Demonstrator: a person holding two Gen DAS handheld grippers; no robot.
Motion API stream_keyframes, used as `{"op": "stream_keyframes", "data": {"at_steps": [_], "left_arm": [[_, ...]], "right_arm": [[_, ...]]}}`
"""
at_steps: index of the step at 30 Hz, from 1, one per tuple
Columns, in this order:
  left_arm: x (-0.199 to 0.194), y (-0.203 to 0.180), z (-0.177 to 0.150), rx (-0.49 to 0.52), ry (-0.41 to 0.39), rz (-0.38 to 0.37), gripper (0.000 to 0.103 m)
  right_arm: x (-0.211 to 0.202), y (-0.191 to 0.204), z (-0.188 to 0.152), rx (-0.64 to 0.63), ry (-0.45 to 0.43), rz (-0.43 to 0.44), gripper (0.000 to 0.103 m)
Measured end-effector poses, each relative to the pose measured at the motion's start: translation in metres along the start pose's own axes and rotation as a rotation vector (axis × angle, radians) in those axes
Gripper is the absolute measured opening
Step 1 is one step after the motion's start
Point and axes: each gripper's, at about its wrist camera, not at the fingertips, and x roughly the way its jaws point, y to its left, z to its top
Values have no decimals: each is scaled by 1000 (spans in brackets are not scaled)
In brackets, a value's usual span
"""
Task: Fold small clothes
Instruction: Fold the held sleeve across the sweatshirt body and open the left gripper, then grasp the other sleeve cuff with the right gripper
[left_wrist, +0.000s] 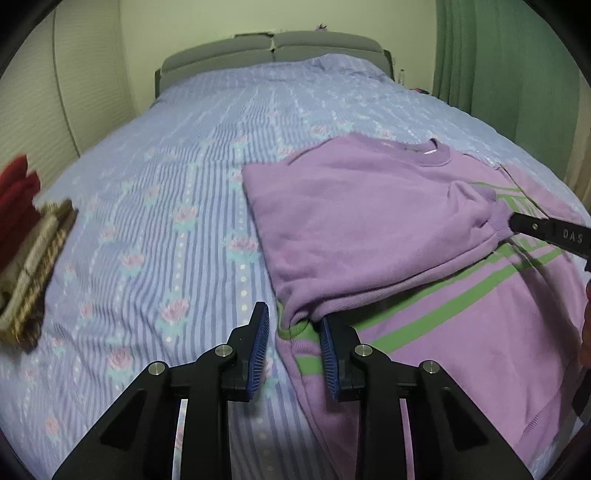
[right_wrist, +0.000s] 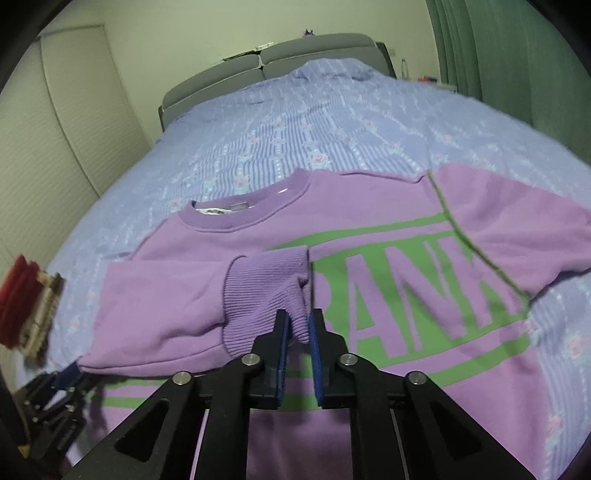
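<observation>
1. We see the purple sweatshirt (right_wrist: 369, 295) lying front-up on the bed (left_wrist: 166, 184), collar at 12 o'clock, green lettering showing. Its left side and sleeve are folded in over the chest.
2. Our right tongs (right_wrist: 298, 325) are pinched shut on the ribbed cuff (right_wrist: 266, 288) of that folded sleeve, fabric bunched between the blue pads.
3. Our left tongs (left_wrist: 291, 332) stand narrow at the sweatshirt's lower left corner; the folded edge and green hem (left_wrist: 295, 328) sit in the gap. We see no pad pressing on the cloth, so we read them as not gripping.
4. Step in hand, as we judge it: laying the sleeve flat down the body toward 6 o'clock.
5. To do it well: we keep the cuff low, draw it straight along the fold line and avoid dragging the layer beneath. The left tongs should pin the corner so the fold edge stays crisp.
6. Risk: the thick cuff may spring back or twist on release; we should set it down flat first.
7. A stack of folded clothes (left_wrist: 33, 258) sits at 9 o'clock, well apart.
</observation>
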Motion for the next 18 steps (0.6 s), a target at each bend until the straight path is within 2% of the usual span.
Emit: {"op": "stream_keyframes", "data": {"at_steps": [1,3,5,9,11,12,13,15,16,17,18], "left_arm": [[1,1,-1,-9,3,0,29],[2,5,-3,-38,9,-18,29],[1,3,-3,-29,8,-10,29],[4,0,-4,-5,17,8,30],[0,-1,-2,-6,29,18,36],[-5,-2,-1,-3,37,29,45],[-9,-2,-1,-1,34,30,55],[-27,-5,0,10,3,20,59],[-37,-8,2,18,-14,16,61],[-49,-13,5,24,-33,12,62],[-61,-18,9,26,-58,9,65]], "right_arm": [[0,-1,-1,-3,-2,-16,2],[4,-6,-4,-9,8,-84,1],[9,-19,-9,39,44,-58,1],[-2,-28,-10,59,36,-55,1],[-11,-29,-11,65,31,-36,1],[-15,-29,-12,65,30,-35,2],[-22,-28,-12,63,29,-34,4],[-34,-28,-13,59,23,-26,19],[-43,-28,-14,52,13,-21,36],[-51,-28,-14,39,-4,-22,44],[-61,-28,-14,26,-25,-28,45]]}}
